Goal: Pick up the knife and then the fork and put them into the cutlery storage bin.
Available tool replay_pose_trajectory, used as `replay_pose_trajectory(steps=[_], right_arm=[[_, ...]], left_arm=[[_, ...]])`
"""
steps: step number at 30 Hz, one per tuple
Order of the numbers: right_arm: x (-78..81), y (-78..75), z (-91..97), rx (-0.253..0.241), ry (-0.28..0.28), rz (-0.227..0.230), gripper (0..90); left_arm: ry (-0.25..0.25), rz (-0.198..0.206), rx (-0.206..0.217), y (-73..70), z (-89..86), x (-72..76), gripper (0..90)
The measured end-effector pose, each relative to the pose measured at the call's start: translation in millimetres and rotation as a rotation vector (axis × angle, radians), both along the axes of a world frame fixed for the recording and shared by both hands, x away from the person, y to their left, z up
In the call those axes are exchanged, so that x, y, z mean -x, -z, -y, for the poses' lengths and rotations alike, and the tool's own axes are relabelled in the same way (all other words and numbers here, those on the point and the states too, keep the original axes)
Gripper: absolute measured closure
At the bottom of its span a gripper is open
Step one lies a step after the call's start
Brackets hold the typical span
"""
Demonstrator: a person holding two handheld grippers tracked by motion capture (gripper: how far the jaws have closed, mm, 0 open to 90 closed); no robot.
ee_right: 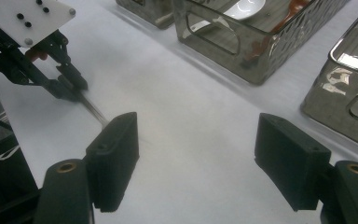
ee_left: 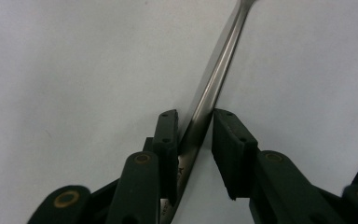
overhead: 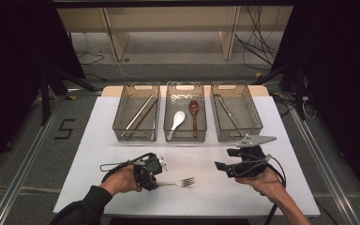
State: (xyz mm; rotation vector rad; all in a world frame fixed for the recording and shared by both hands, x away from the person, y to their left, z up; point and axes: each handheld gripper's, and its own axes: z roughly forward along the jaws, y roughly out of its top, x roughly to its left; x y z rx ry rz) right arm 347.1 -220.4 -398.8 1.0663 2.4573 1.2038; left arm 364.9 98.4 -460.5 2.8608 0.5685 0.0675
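high view: white bench over grey floor, dark room. slim shiny steel fork lies flat, handle between the nearly-pinching left gripper; right gripper spread.

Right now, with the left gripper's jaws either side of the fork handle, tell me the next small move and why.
Probably finish closing the left gripper on the fork. Its handle lies between the pads, touching one, with a gap at the other, so lifting now might let it slip. The right gripper is open, away from it.
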Motion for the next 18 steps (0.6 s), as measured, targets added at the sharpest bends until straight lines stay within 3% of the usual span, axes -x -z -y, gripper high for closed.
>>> replay_pose_trajectory(steps=[10, 18], right_arm=[[1.2, -0.3, -0.3, -0.005, 0.000, -0.005, 31.2], [0.8, -0.2, 0.1, -0.006, -0.002, -0.001, 31.2]], left_arm=[[0.066, 0.017, -0.024, -0.6, 3.8, 4.1, 77.5], [0.082, 0.013, -0.005, -0.4, 1.8, 4.0, 80.3]])
